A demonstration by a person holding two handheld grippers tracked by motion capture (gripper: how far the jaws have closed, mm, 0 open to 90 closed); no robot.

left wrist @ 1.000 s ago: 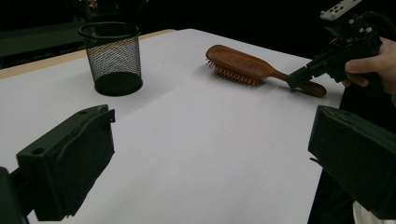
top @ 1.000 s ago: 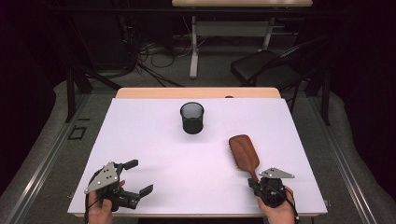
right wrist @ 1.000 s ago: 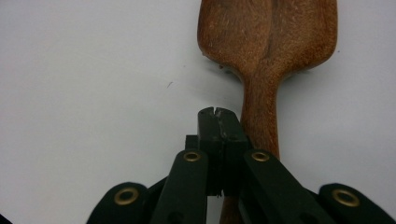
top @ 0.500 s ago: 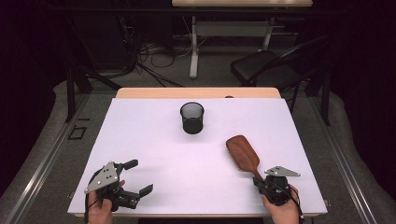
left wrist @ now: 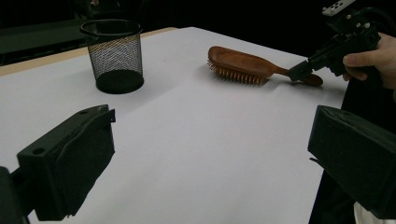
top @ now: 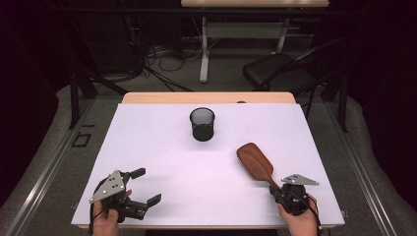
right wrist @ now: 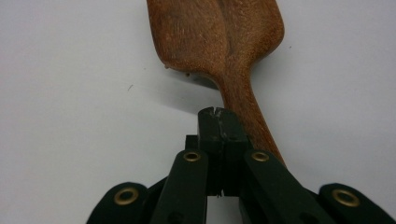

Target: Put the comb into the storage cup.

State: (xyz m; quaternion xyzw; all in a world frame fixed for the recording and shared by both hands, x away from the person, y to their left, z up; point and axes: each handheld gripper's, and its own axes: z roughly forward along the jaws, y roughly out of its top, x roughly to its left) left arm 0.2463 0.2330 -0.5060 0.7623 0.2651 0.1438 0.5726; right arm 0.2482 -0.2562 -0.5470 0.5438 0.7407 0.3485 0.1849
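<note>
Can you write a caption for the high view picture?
Right gripper shut at the brown wooden hairbrush handle; black mesh cup waits beyond.

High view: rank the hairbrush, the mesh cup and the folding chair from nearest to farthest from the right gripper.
1. The hairbrush: lies on the white table, its handle at the right gripper, whose jaws are shut.
2. The mesh cup: upright at the table's middle, toward the far edge.
3. The folding chair: on the floor beyond the table, right of centre.

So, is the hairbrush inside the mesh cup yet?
No, the hairbrush lies bristles down on the table, apart from the mesh cup.
</note>
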